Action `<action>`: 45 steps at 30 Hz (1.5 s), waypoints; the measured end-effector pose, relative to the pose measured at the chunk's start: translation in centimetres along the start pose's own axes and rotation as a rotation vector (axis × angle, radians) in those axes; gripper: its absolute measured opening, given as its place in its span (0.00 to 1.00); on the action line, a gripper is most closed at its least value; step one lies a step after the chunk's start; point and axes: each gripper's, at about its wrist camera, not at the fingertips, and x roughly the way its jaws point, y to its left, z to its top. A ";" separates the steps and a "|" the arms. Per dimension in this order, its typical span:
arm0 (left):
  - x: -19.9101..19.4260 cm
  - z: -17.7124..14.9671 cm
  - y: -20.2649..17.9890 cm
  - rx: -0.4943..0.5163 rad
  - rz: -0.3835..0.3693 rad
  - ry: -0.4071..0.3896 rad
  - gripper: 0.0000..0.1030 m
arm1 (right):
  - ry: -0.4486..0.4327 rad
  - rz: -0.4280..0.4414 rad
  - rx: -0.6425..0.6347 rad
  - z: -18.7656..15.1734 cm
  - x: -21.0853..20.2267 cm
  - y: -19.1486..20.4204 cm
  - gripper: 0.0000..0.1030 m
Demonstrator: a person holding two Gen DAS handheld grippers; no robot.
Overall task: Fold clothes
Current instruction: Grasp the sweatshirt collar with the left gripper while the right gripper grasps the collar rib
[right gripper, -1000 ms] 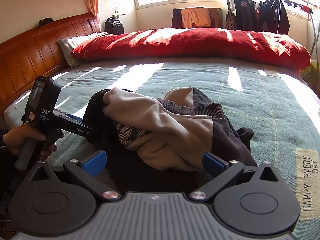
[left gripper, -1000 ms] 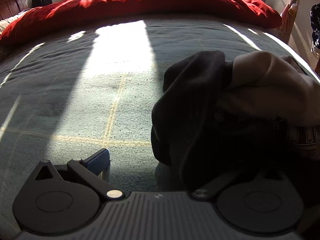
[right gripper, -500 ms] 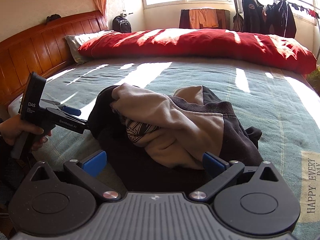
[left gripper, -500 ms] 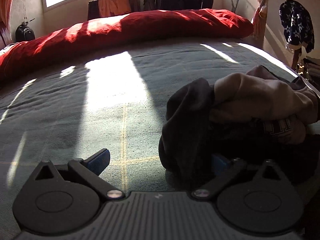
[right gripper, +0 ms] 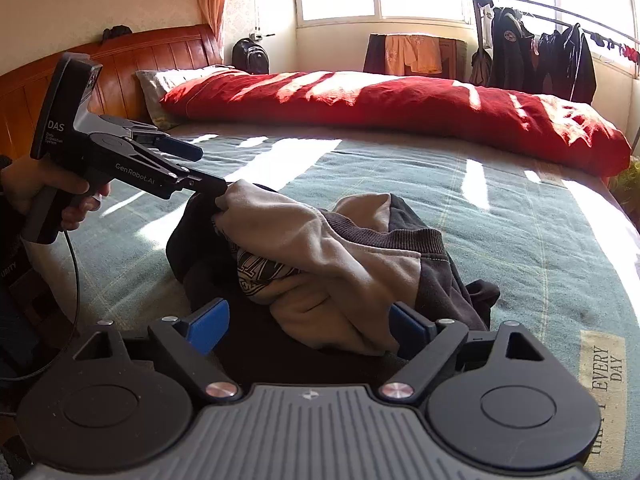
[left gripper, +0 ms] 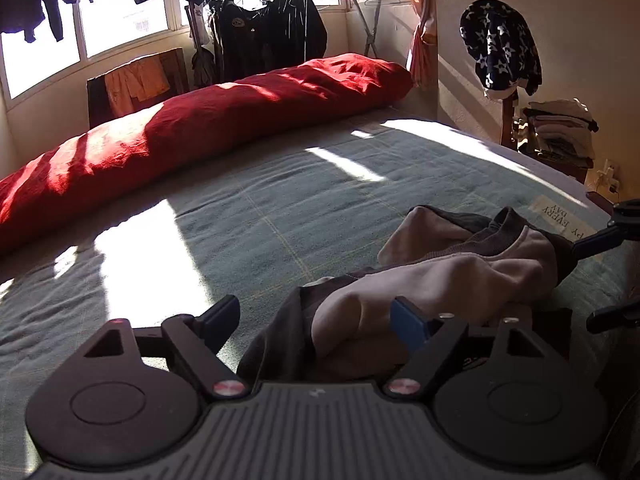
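Right wrist view: both tongs, left [right gripper: 208, 172] and right [right gripper: 308, 328], are closing around a crumpled sweatshirt [right gripper: 340, 264] on the bed [right gripper: 520, 216], not yet clenched.

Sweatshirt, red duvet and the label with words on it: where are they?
Sweatshirt [right gripper: 340, 256]: right wrist view, on its tan sleeve fabric.
Red duvet [right gripper: 400, 104]: right wrist view, on its sunlit middle.
Label [right gripper: 604, 364]: right wrist view, on its printed letters.
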 end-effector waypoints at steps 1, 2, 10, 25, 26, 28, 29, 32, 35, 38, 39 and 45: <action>0.1 0.0 -0.2 -0.004 0.003 0.004 0.79 | -0.001 0.005 -0.009 0.5 0.2 -0.3 0.78; 0.1 0.0 -0.5 -0.004 -0.009 0.004 0.79 | -0.003 0.012 -0.019 0.9 0.4 -0.6 0.76; 2.0 -1.2 -1.7 -0.020 -0.143 0.050 0.80 | 0.069 0.102 -0.042 2.4 6.0 -1.9 0.76; 6.5 -2.9 -1.3 0.041 -0.280 0.195 0.99 | 0.202 0.241 -0.240 0.3 9.4 -2.6 1.00; 6.7 -2.8 -1.0 0.040 -0.299 0.216 0.99 | 0.216 0.251 -0.247 0.5 9.4 -2.7 1.00; 6.9 -2.6 -0.3 0.003 -0.331 0.250 0.99 | 0.254 0.270 -0.235 1.1 9.6 -2.8 1.00; 6.9 -2.6 0.1 -0.021 -0.342 0.261 0.99 | 0.274 0.279 -0.226 1.5 9.7 -2.9 1.00; 6.8 -2.4 0.9 -0.082 -0.370 0.288 0.99 | 0.326 0.299 -0.183 2.4 10.1 -3.2 1.00; 6.7 -2.2 1.2 -0.080 -0.383 0.314 0.99 | 0.366 0.313 -0.105 3.2 10.6 -3.8 1.00; 6.7 -1.8 1.5 -0.111 -0.392 0.350 0.99 | 0.441 0.300 -0.062 4.3 11.3 -3.6 1.00; 7.0 -1.5 1.8 -0.143 -0.397 0.373 0.99 | 0.475 0.287 -0.044 4.7 11.7 -3.5 1.00; 7.6 0.5 3.5 -0.297 -0.374 0.518 0.97 | 0.640 0.198 0.094 7.6 13.9 -3.2 1.00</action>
